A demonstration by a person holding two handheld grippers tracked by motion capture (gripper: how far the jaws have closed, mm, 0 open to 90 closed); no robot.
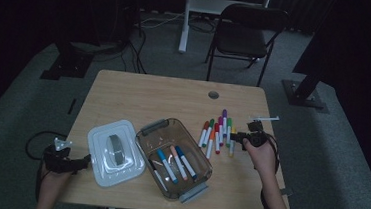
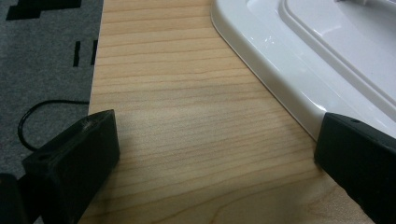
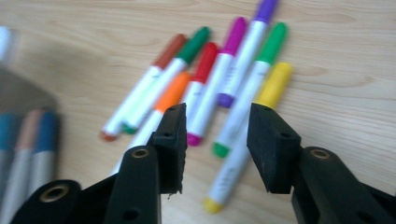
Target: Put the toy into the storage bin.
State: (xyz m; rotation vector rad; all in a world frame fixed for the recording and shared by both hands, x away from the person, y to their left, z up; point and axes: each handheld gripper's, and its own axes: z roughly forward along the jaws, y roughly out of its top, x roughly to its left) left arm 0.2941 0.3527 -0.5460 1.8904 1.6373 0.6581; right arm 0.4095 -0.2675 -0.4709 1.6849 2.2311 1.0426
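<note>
I see my right gripper [image 3: 217, 135] part open and empty above the markers [image 3: 219, 88] at centre frame, my left gripper [image 2: 215, 154] wide open, empty, by the white lid [image 2: 303, 70].

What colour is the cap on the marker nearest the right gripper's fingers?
Yellow. The yellow-capped marker lies at the near edge of the row, clearest in the right gripper view.

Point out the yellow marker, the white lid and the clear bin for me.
yellow marker [image 3: 274, 84], right gripper view, on its yellow cap.
white lid [image 1: 101, 145], high view, on its flat top left of the handle.
clear bin [image 1: 145, 140], high view, on its left rim.
</note>
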